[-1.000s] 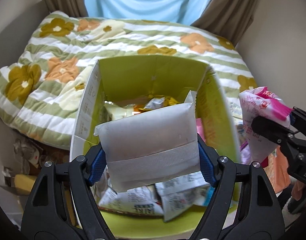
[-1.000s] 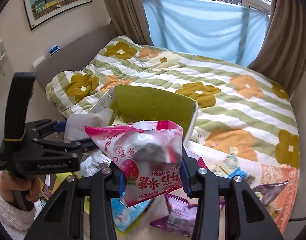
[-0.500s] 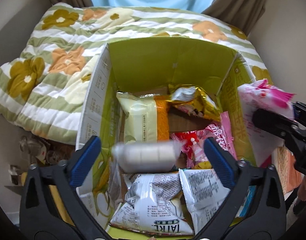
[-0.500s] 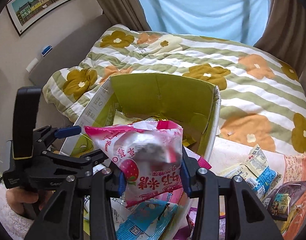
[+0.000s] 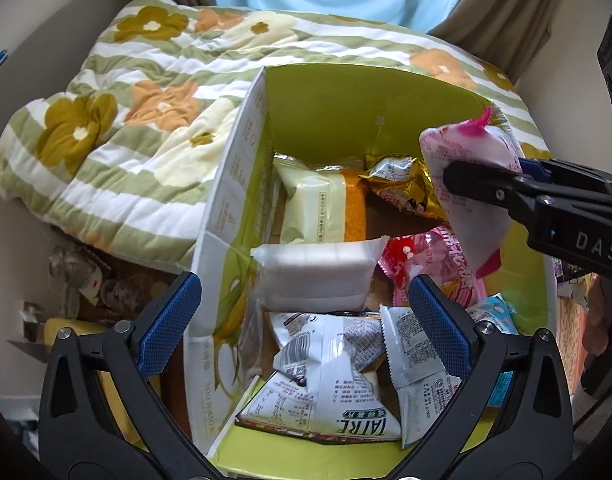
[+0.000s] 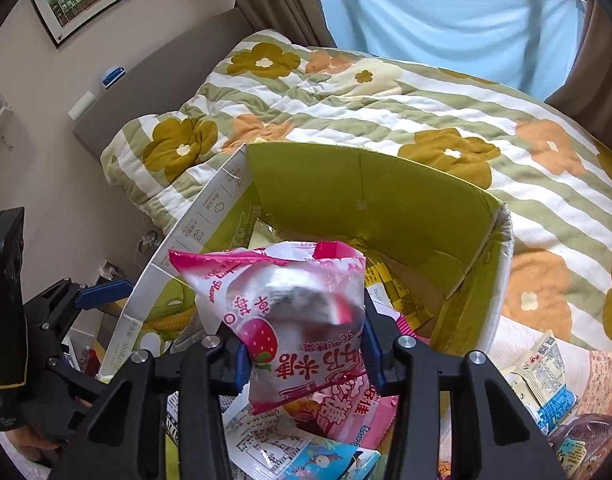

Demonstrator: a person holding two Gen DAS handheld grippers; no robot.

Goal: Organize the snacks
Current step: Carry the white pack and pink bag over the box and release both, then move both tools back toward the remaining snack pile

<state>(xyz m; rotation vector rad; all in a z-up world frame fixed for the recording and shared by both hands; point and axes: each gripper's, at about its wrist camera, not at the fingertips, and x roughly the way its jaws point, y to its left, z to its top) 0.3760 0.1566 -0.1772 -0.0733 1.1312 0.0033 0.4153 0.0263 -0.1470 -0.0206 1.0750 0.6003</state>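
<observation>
A green cardboard box holds several snack packs. A plain white pack lies inside it on the other snacks. My left gripper is open and empty above the box's near end, its blue pads either side of that pack. My right gripper is shut on a pink strawberry snack pack and holds it over the box's right side; it also shows in the left wrist view. The box shows in the right wrist view too.
The box stands beside a bed with a flowered green-striped quilt. More snack packs lie loose to the right of the box. Clutter sits on the floor at the left. A curtained window is behind the bed.
My left gripper opened and let go of the white pack, which dropped into the box. My right gripper carried the pink pack left, over the box.
</observation>
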